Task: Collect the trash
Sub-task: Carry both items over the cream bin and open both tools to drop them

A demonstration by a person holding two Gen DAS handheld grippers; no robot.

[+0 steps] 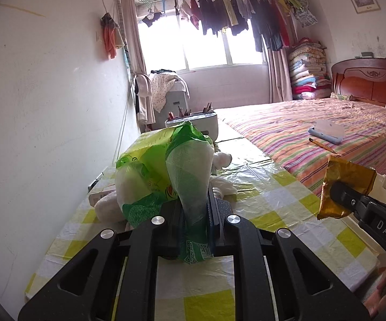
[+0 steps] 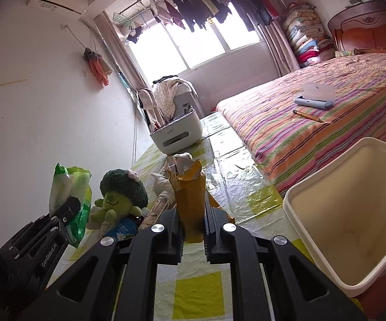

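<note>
My left gripper (image 1: 194, 208) is shut on a green and white plastic wrapper (image 1: 163, 171) and holds it above the checked table; it also shows in the right wrist view (image 2: 71, 187). My right gripper (image 2: 191, 214) is shut on a gold foil wrapper (image 2: 187, 187), seen in the left wrist view (image 1: 345, 187) at the right. An open cream trash bin (image 2: 353, 200) stands at the table's right edge, right of the right gripper, and it looks empty.
On the yellow checked tablecloth (image 2: 198, 289) lie a green broccoli plush toy (image 2: 120, 192), crumpled white tissues (image 1: 222, 160) and a blue packet (image 2: 120, 228). A white pencil organizer (image 2: 177, 133) stands farther back. The striped bed (image 2: 326, 112) runs along the right, the wall along the left.
</note>
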